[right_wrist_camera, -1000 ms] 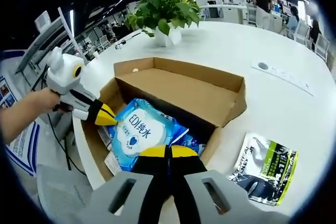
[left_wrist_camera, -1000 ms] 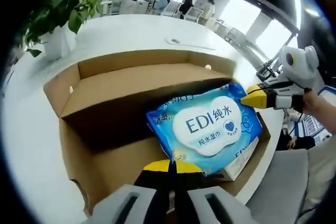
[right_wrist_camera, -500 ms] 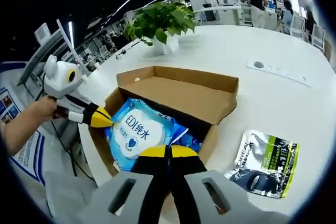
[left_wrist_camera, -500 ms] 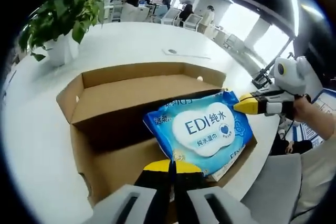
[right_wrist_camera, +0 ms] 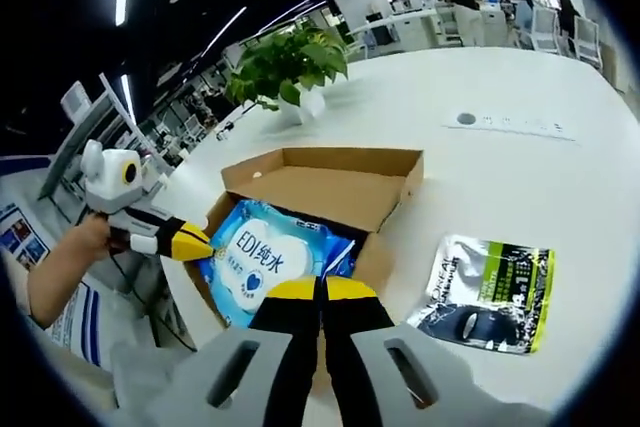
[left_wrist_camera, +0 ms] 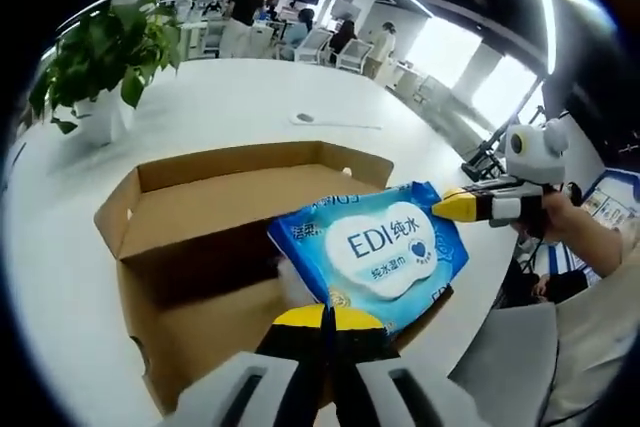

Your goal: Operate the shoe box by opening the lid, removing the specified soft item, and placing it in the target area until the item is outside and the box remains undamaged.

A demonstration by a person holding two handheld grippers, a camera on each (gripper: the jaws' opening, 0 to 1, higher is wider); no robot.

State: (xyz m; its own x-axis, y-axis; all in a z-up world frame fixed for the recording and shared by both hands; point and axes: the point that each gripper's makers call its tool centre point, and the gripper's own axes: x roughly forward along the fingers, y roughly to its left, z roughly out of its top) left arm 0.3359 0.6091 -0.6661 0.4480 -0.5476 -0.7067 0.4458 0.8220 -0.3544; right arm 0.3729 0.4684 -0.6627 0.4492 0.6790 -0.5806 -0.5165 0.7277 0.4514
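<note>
Wet-wipe pack (left_wrist_camera: 382, 252) is held above the open shoe box (left_wrist_camera: 190, 237), left tongs (left_wrist_camera: 325, 315) and right tongs (right_wrist_camera: 322, 290) each clenched on an opposite edge. Box rests on the white worktop (right_wrist_camera: 480, 167); a dark pouch (right_wrist_camera: 487, 294) lies beside it, a potted plant (right_wrist_camera: 287, 62) beyond.

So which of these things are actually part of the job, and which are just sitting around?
Part of the job:
- cardboard box, lid open
- blue wipes pack, pinched at two edges
- left gripper
- right gripper

Just lying about:
- potted plant
- green and black packet on the white table
</note>
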